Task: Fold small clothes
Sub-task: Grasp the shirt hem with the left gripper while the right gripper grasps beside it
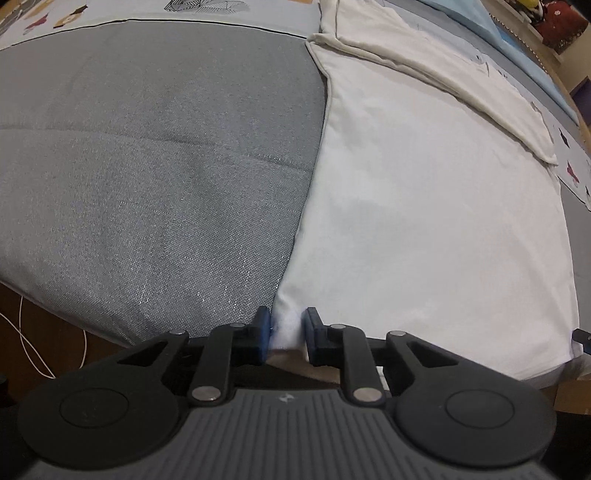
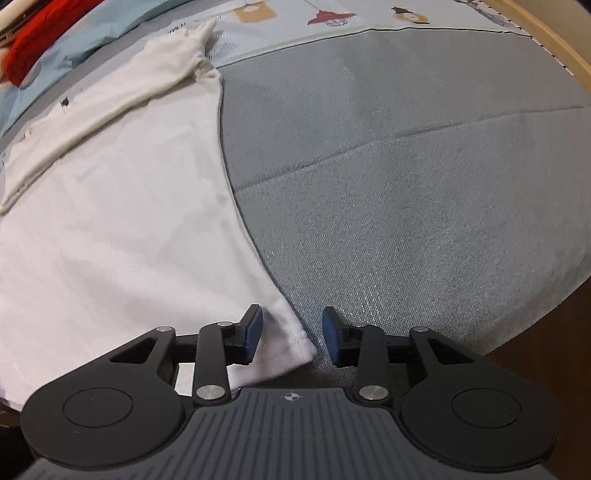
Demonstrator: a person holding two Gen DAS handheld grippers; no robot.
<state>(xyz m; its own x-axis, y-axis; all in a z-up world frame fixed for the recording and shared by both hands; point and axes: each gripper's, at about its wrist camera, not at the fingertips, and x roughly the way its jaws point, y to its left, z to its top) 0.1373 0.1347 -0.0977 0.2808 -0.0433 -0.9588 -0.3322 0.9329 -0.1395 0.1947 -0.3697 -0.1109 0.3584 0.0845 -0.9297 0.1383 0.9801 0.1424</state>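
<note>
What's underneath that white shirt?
The white shirt lies on a grey bedcover with a printed sheet beyond. Anything hidden beneath the fabric cannot be seen.

Grey woven bed cover point(image 1: 147, 166) spreads ahead of jaws, creased, under soft indoor light. Beyond it, pale sheet with cartoon print point(image 2: 332, 16). Pale blue bedding point(image 2: 96, 33) and red fabric point(image 2: 33, 40) far ahead-left. Wooden bed edge point(image 2: 554, 40) far right. White cable point(image 1: 29, 339) on brown floor point(image 1: 44, 325), left of jaws.
</note>
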